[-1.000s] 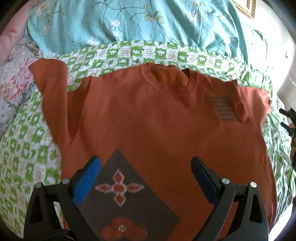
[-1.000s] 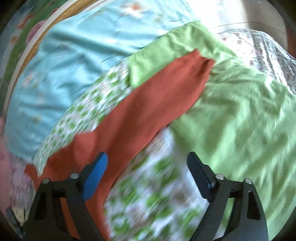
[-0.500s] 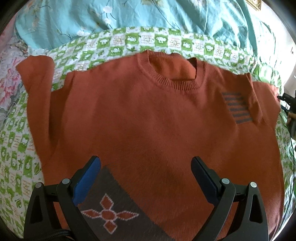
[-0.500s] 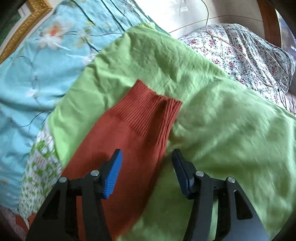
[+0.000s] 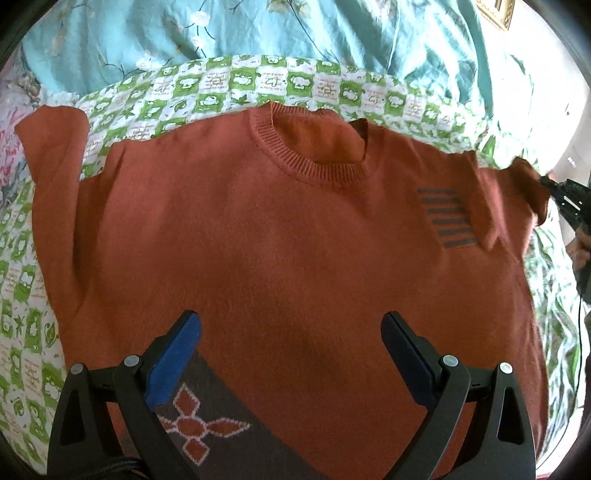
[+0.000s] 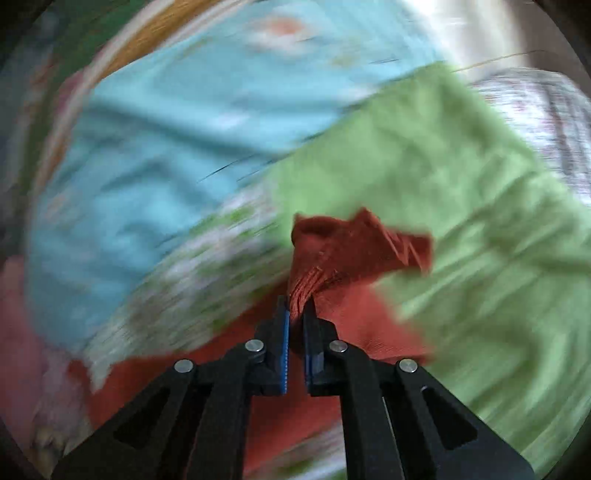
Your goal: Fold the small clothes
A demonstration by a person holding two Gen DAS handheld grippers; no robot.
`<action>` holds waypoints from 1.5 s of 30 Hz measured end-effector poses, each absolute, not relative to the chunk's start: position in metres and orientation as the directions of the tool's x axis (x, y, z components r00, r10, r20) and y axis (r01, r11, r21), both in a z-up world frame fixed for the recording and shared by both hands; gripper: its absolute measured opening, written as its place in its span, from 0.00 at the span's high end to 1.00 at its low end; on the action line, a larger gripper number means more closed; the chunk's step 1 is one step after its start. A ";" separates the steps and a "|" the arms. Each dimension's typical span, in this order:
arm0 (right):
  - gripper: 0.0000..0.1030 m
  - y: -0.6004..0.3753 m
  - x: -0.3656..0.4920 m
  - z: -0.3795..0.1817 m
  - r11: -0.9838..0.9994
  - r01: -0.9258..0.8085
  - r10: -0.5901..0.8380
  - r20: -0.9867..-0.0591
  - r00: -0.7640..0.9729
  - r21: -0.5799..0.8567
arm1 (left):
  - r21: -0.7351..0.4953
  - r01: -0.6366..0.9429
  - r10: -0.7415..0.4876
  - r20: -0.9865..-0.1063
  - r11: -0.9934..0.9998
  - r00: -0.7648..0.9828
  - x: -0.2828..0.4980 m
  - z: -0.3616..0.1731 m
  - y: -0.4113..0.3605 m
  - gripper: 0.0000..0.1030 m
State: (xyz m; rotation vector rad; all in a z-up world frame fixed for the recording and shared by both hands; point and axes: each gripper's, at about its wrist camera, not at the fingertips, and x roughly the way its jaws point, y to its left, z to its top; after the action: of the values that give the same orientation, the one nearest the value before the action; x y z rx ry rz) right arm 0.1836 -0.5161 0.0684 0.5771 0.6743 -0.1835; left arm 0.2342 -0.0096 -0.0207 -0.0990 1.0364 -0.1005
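Observation:
A rust-orange knit sweater [image 5: 280, 229] lies flat, front up, on a green-and-white checked sheet [image 5: 258, 81], collar toward the far side. My left gripper [image 5: 291, 343] is open and empty above the sweater's lower chest, near its grey patterned patch [image 5: 207, 435]. My right gripper [image 6: 297, 310] is shut on the ribbed cuff of the sweater's right sleeve [image 6: 354, 251] and holds it lifted off the bedding; this view is motion-blurred. In the left wrist view the right gripper [image 5: 550, 184] shows at the far right, at the raised sleeve end [image 5: 524, 177].
A turquoise floral quilt [image 5: 295, 33] lies bunched beyond the collar. A plain green cloth [image 6: 461, 206] covers the bed under the right sleeve. The sweater's left sleeve [image 5: 48, 177] lies folded down along the left side.
My right gripper has closed on the sleeve cuff and lifted it. My left gripper has held open over the sweater, drifting a little.

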 end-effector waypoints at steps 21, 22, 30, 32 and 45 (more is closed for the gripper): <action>0.86 -0.119 0.248 -0.050 0.661 -0.096 0.725 -0.600 0.338 0.745 | -0.402 0.001 -0.347 -0.790 0.916 0.505 0.187 -0.020 0.077 0.05; 0.80 -0.121 0.248 -0.053 0.672 -0.087 0.716 -0.615 0.330 0.736 | -0.413 0.001 -0.359 -0.789 0.911 0.498 0.190 -0.022 0.077 0.05; 0.65 -0.179 0.204 -0.024 0.706 -0.032 0.634 -0.612 0.472 0.707 | -0.484 -0.036 -0.418 -0.788 0.875 0.452 0.249 -0.051 0.067 0.05; 0.65 -0.197 0.187 -0.018 0.721 -0.008 0.602 -0.620 0.504 0.693 | -0.507 -0.045 -0.427 -0.766 0.861 0.481 0.261 -0.051 0.069 0.10; 0.65 -0.261 0.145 0.002 0.800 0.119 0.385 -0.656 0.649 0.588 | -0.376 -0.038 -0.276 -0.741 0.926 0.612 0.252 -0.024 0.103 0.96</action>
State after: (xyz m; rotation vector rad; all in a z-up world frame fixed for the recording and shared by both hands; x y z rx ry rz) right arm 0.1454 -0.2609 0.0022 0.6442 0.8661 0.1636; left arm 0.2523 0.1026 -0.0244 -0.3762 0.9069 -0.1407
